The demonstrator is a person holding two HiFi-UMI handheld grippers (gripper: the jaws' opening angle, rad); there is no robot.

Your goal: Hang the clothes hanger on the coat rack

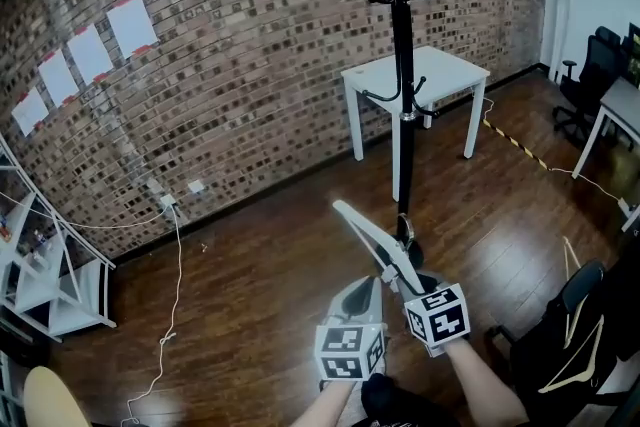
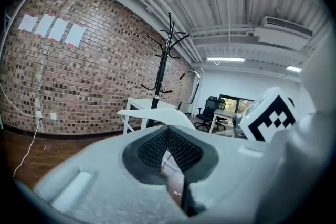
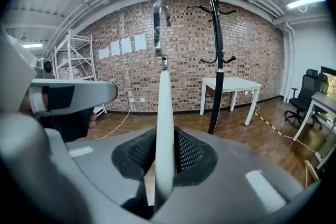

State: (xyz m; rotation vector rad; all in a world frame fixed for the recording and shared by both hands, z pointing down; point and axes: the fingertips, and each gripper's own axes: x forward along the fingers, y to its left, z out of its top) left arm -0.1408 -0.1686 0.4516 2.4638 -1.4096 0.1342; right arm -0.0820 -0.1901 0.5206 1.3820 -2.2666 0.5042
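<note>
While the right gripper (image 1: 408, 287) (image 3: 163, 149) clamped its jaws narrowly on it, the hanger (image 1: 368, 233) (image 3: 164, 113) stood off the floor in front of the coat rack (image 1: 401, 65), short of the pole and touching none of its pegs. It was a pale, slim, smooth hanger, seen edge-on as one thin blade. Only the right gripper view showed its metal hook (image 3: 159, 13), above the blade and left of the coat rack. The left gripper (image 1: 375, 287) (image 2: 168, 134) sat just beside the right one, its jaws drawn together at the tips; only its own view showed a pale arm of the hanger (image 2: 157, 115) lying just past those tips. Whether they pinched it I could not tell. Behind the coat rack stood a white table (image 1: 440, 65) against a brick wall (image 1: 230, 65).
</note>
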